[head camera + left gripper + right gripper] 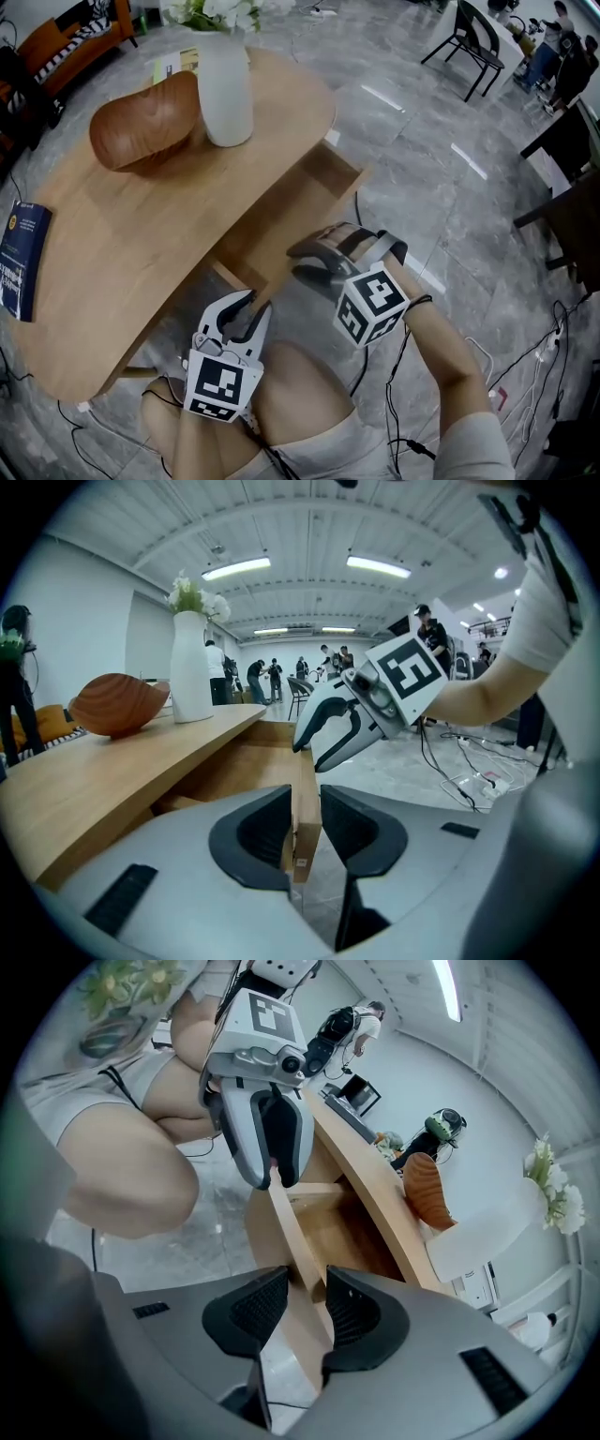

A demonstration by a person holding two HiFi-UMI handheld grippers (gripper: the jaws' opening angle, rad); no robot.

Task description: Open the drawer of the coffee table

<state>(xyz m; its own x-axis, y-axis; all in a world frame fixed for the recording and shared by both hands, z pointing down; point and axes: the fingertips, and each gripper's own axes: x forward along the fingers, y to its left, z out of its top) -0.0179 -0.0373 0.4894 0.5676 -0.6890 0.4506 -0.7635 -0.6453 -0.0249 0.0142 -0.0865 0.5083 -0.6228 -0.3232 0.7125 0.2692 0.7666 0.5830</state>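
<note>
The wooden coffee table [141, 244] has its drawer [300, 202] pulled out toward the person. My left gripper [255, 302] and right gripper [297, 263] both sit on the drawer's front panel, side by side. In the left gripper view the upright panel [304, 799] stands between the left gripper's [305, 832] pads, which press on it, and the right gripper [323, 738] shows further along the same edge. In the right gripper view the panel [292, 1232] runs between the right gripper's [307, 1302] pads, with the left gripper [277, 1171] clamped beyond.
On the tabletop stand a white vase [227, 94] with flowers, a wooden bowl [145, 122] and a blue book [21, 258]. The person's knees [300, 394] are just behind the grippers. Cables [525, 375] lie on the grey floor; black chairs [469, 42] stand at the back right.
</note>
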